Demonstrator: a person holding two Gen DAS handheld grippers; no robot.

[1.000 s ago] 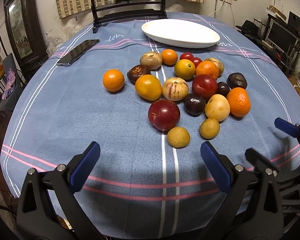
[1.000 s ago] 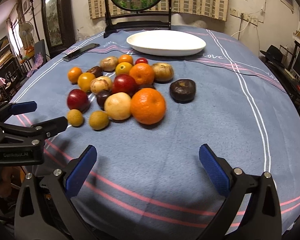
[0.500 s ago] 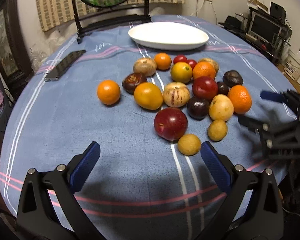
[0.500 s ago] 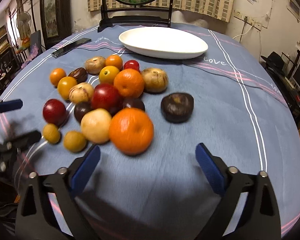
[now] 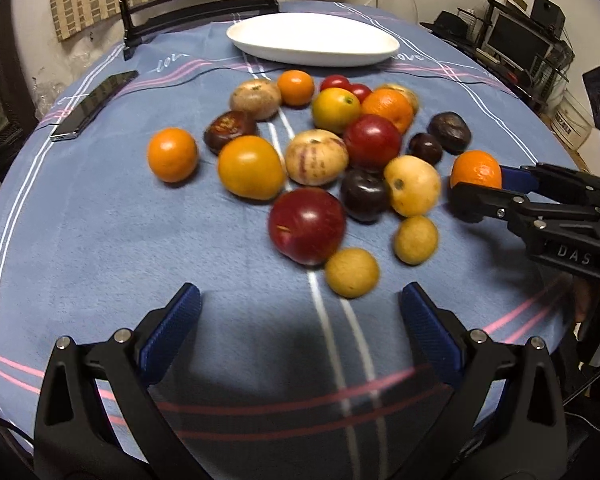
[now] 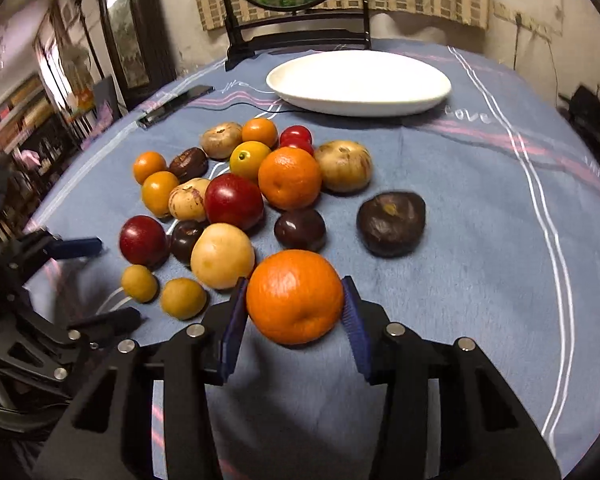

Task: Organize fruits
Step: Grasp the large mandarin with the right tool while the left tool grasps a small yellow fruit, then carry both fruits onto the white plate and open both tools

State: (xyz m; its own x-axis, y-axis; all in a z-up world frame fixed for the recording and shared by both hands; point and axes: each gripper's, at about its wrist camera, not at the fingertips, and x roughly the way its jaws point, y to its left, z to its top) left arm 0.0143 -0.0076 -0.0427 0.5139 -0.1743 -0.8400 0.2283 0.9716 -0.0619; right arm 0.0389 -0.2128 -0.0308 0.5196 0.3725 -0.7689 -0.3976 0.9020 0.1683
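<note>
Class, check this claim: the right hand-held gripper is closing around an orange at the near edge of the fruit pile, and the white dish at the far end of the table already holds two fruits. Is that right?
Not quite. The white dish holds no fruit, as the right wrist view shows. The rest stands: the right hand-held gripper is closing around the orange at the pile's near edge.

Roughly eighteen fruits (image 5: 316, 156) (some overlap), one white plate (image 5: 312, 40), one phone (image 5: 94, 104).
</note>
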